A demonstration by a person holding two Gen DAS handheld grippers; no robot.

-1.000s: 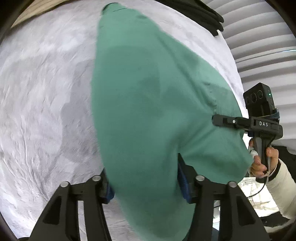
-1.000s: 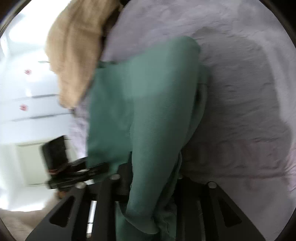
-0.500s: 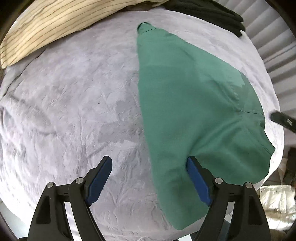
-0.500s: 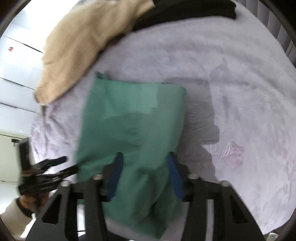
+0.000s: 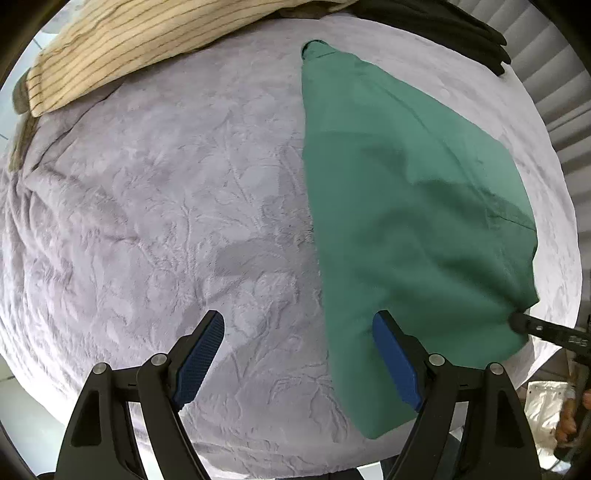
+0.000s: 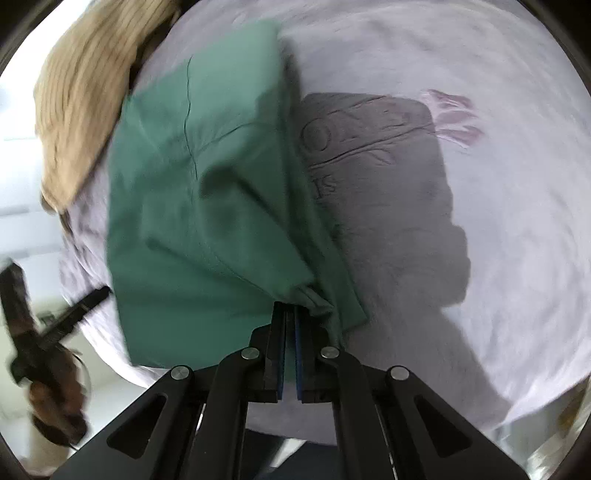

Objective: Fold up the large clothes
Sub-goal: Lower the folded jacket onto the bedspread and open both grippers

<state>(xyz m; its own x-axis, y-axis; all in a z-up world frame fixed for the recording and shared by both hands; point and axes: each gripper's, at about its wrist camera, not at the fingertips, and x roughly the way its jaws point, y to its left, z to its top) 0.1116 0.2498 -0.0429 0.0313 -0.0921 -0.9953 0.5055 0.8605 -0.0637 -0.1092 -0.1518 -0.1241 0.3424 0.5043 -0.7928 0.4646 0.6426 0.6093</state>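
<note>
The shirt (image 5: 406, 206) lies folded on the bed (image 5: 166, 206), ahead of my released left gripper (image 5: 297, 332). My right gripper (image 6: 290, 314) pinches its near corner; pulling now could drag the fold apart.

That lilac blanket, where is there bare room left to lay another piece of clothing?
The widest bare patch of the lilac blanket lies beside the green garment, below the striped cloth. The far edge is crowded with that cloth and a black pile. The right gripper pinches the garment's near corner.
</note>
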